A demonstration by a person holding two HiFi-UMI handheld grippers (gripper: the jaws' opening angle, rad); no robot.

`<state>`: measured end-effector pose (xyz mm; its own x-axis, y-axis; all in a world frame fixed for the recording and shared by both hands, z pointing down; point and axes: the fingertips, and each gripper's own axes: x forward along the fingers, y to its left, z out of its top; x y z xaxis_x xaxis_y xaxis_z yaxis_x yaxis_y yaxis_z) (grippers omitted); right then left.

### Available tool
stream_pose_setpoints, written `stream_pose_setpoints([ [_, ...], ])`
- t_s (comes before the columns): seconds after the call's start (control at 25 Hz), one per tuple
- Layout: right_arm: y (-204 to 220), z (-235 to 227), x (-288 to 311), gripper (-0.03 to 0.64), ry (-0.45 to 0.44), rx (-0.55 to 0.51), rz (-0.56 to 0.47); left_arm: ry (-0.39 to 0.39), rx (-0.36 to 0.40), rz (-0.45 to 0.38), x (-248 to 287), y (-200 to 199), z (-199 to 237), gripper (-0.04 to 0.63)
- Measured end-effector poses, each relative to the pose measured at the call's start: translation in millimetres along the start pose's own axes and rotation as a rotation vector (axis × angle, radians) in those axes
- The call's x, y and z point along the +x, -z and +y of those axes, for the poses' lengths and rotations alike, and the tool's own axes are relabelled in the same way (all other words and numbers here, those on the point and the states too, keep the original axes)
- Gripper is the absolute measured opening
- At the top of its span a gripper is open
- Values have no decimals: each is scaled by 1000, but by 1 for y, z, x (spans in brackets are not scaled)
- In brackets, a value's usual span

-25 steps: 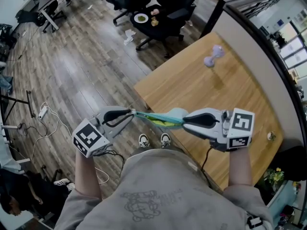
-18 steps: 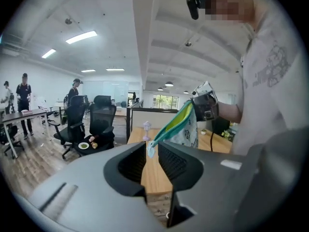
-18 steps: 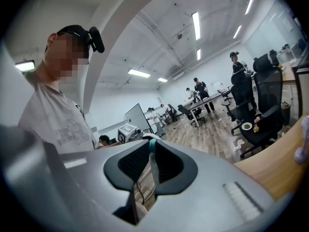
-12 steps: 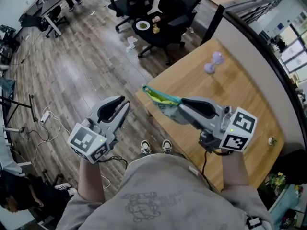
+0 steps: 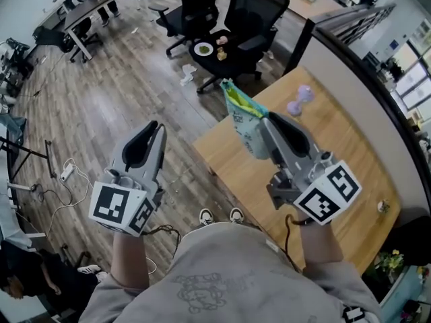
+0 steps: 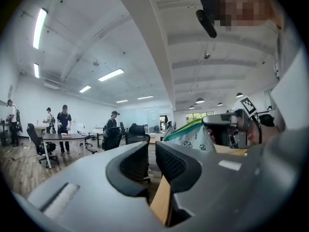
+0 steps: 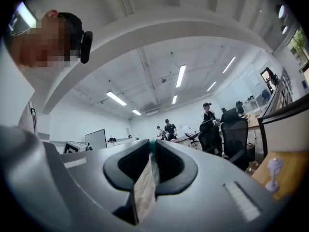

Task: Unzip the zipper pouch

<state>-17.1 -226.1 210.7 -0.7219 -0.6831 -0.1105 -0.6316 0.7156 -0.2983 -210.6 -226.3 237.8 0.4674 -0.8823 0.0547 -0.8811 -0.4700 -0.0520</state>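
The zipper pouch (image 5: 244, 116) is pale teal with a print and a yellow-green lining. It stands up in the air above the table's near corner, its mouth gaping at the top. My right gripper (image 5: 268, 122) is shut on its lower right edge, and the fabric edge (image 7: 145, 187) shows pinched between the pads. My left gripper (image 5: 156, 128) is raised to the left, well apart from the pouch. Its jaws have just been closing and stand nearly together with nothing between them (image 6: 150, 149). From the left gripper view, the pouch (image 6: 193, 135) and right gripper (image 6: 222, 124) appear at the right.
A wooden table (image 5: 337, 147) stands ahead on the right, with a small purple dumbbell-shaped thing (image 5: 300, 99) on it. Black office chairs (image 5: 252, 9) and a low black stand with a plate (image 5: 204, 47) are beyond. Several people stand far off. Cables lie on the floor (image 5: 64, 173).
Both grippers have risen and tilted up. The left one let go of the pouch's zipper end and drew away to the left. The pouch swung upright in the right gripper.
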Motion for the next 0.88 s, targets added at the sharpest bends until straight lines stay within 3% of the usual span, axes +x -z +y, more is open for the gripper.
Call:
stream_pose_setpoints([
  [0.28, -8, 1, -12, 51, 74, -97, -46, -65, 41, 15, -9, 5, -2, 12],
  [0.88, 67, 4, -23, 51, 85, -4, 115, -82, 47, 135, -27, 56, -13, -2],
])
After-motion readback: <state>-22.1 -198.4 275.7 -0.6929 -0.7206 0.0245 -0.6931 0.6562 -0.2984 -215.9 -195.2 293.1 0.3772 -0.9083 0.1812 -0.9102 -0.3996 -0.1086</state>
